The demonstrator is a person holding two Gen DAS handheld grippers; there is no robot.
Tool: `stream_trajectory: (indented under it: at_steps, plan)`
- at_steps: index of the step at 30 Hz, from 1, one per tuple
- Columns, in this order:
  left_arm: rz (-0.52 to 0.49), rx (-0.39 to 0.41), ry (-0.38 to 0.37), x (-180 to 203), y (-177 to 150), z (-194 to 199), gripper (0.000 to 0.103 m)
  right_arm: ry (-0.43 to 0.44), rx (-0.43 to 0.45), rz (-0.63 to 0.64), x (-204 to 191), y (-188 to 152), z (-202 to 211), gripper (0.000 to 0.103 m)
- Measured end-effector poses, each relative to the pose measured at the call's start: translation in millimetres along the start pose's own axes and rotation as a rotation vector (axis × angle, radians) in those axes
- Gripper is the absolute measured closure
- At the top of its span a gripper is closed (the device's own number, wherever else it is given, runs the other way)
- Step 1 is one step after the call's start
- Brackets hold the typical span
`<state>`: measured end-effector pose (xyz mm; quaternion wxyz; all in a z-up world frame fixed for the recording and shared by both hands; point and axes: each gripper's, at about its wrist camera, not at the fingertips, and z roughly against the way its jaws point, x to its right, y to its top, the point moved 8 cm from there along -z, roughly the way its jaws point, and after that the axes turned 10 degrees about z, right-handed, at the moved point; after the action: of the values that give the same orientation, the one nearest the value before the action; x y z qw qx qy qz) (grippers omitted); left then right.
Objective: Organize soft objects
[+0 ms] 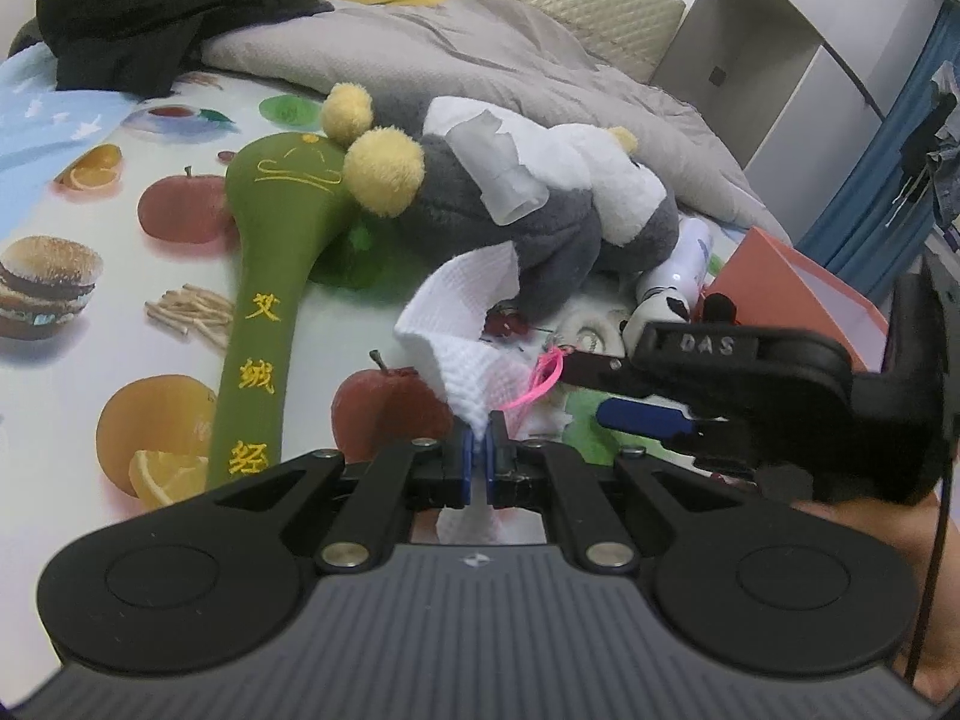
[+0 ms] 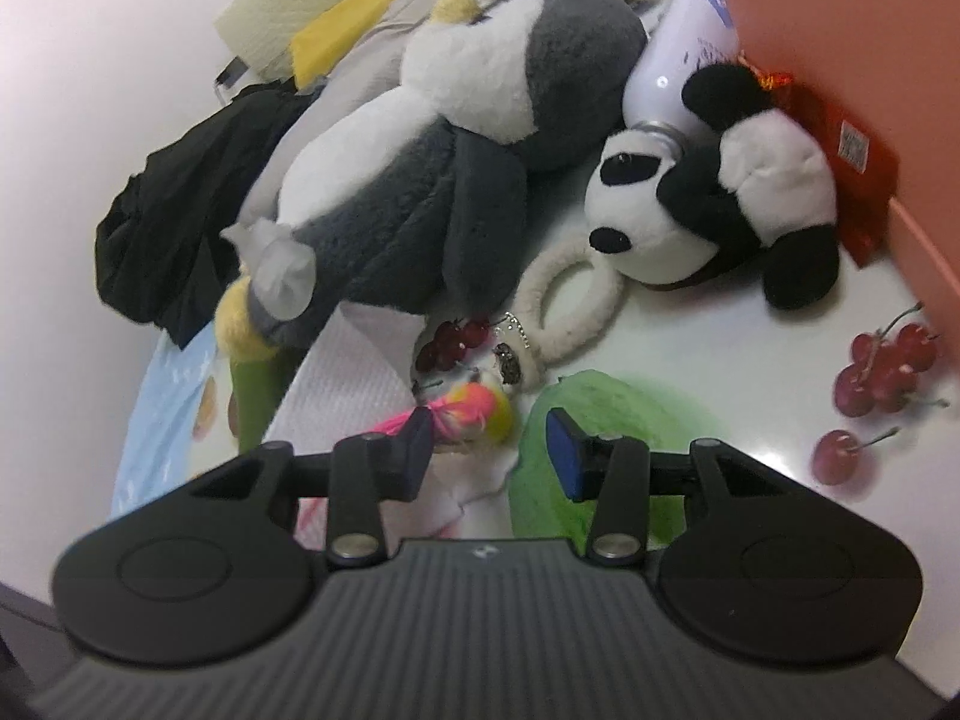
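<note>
White knitted cloth [image 1: 462, 324], at the penguin plush's [image 1: 528, 204] six o'clock, is pinched in the left tool [image 1: 478, 441]; the right tool [image 2: 491, 447] gapes empty. A thin corner-grip risks slipping, and the pink tassel [image 2: 474, 411] may snag.

Left wrist view: padded mallet [image 1: 264, 300] lies left of penguin plush [image 1: 528, 210], head end touching its feet. Knitted cloth [image 1: 462, 324] lies before penguin plush, between mallet and right gripper [image 1: 606, 390]. Quilt [image 1: 456, 60] lies behind plush. Right wrist view: panda plush [image 2: 708, 204] lies right of penguin plush, bottle [image 2: 684, 60] behind panda, ring [image 2: 570, 306] before it.
</note>
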<state>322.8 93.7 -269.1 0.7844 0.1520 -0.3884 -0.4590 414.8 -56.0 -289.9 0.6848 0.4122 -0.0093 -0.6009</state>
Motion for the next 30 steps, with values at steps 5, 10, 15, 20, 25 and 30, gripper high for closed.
stream_trajectory:
  at_steps: [5, 10, 15, 20, 25, 30]
  plan:
    - [-0.004, -0.017, 0.001, -1, -5, -3, 0.098, 0.031, -0.007, -0.055, -2, 2, -14, 0.058]
    - [0.005, -0.026, 0.007, -6, -9, -3, 0.098, 0.055, 0.012, -0.123, -4, 6, -14, 0.057]
    - [0.017, -0.035, 0.006, -11, -12, -2, 0.098, 0.058, 0.005, -0.088, -18, 8, -17, 0.057]
    - [0.025, -0.043, 0.000, -13, -16, -2, 0.098, 0.028, -0.044, -0.001, -31, 4, -34, 0.060]
    - [0.038, -0.049, -0.015, -11, -21, 2, 0.098, 0.009, -0.047, 0.080, -44, 5, -31, 0.075]
    - [0.059, -0.082, -0.003, -6, -29, 9, 0.098, -0.042, 0.004, 0.158, -48, 10, -3, 0.075]
